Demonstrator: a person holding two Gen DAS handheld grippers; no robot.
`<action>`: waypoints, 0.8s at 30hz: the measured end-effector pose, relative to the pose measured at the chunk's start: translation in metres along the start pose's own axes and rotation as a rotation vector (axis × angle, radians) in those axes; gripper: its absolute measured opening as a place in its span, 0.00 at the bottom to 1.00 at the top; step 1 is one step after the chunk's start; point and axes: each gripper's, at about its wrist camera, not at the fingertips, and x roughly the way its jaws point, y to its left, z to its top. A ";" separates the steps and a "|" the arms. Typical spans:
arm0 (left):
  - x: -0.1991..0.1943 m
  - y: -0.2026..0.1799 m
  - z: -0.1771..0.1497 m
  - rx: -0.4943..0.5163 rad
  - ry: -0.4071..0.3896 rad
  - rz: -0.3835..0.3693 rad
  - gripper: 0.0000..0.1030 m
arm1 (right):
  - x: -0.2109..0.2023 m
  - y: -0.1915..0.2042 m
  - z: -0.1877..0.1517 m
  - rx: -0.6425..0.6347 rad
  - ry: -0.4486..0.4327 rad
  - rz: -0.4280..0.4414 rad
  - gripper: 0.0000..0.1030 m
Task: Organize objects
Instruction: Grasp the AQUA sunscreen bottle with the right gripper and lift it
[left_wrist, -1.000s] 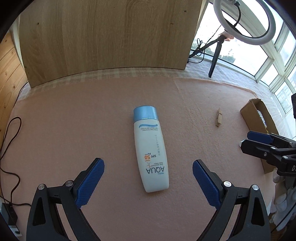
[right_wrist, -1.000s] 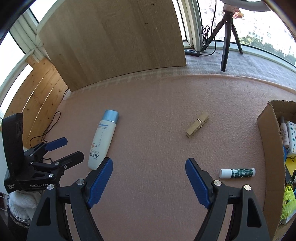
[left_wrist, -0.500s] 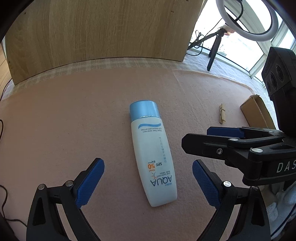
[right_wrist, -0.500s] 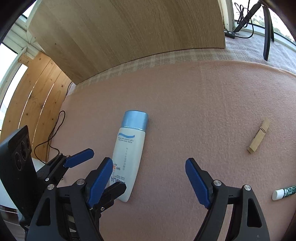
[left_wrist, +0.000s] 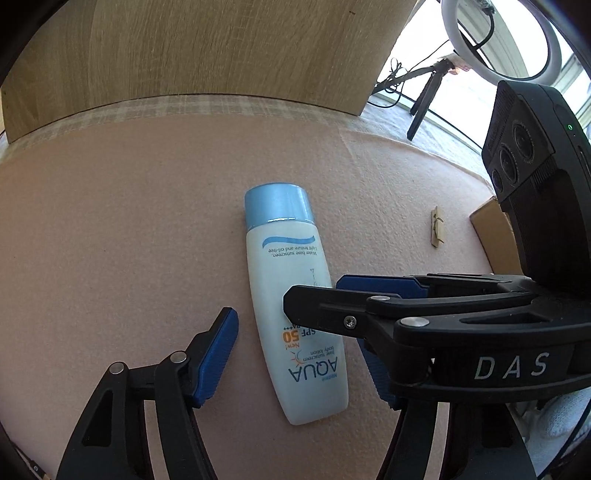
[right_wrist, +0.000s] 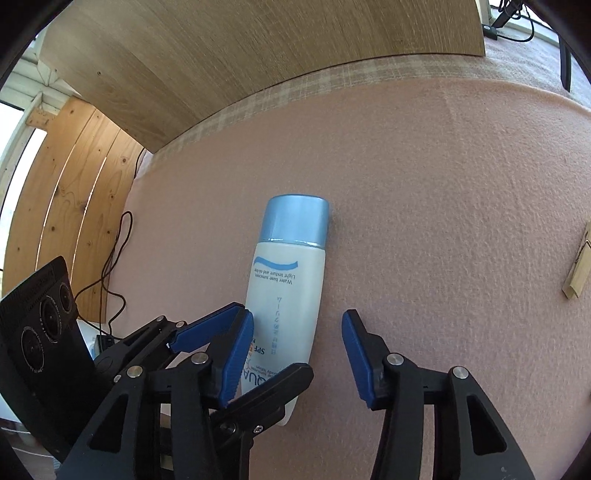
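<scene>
Left gripper (left_wrist: 299, 354) spread, jaws just now narrowing, astride the lower half of the sunscreen bottle (left_wrist: 291, 295) with a gap showing at the blue left pad (left_wrist: 216, 356); right pad hidden behind the other tool, so contact there cannot be told. Right gripper (right_wrist: 297, 356) likewise parted and just now narrowing, straddling the same bottle near its middle; left pad (right_wrist: 236, 354) just beside the bottle's side, touching or not cannot be told, right pad clearly apart from it. Crossing over the bottle in the left wrist view, the right gripper's black arm, marked DAS, coming in from the right.

Bottle lying flat on the pink mat (left_wrist: 110, 221), blue cap (left_wrist: 277, 205) pointing toward the mat's far edge, flat bottom end nearest the cameras, label facing up with AQUA and SPF 50 printed on it.

Toward the mat's right edge, well apart from the bottle, a wooden clothespin (left_wrist: 437, 230) lying flat. Past it, at the right edge, a corner of a cardboard box (left_wrist: 493, 236). Behind the far edge, an upright wooden board (left_wrist: 203, 51). Off the mat's far right corner, a ring light (left_wrist: 498, 40) on a tripod by the window. Off the left edge, a black cable (right_wrist: 118, 251) beside wooden slats.
</scene>
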 end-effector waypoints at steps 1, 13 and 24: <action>0.000 -0.001 -0.001 -0.001 0.002 -0.008 0.57 | 0.001 0.001 -0.001 -0.002 0.002 0.007 0.42; -0.012 -0.032 -0.020 -0.063 -0.050 0.027 0.52 | -0.024 0.001 -0.024 -0.077 0.005 0.029 0.34; -0.031 -0.144 -0.028 0.020 -0.113 0.032 0.52 | -0.119 -0.044 -0.059 -0.092 -0.085 0.011 0.31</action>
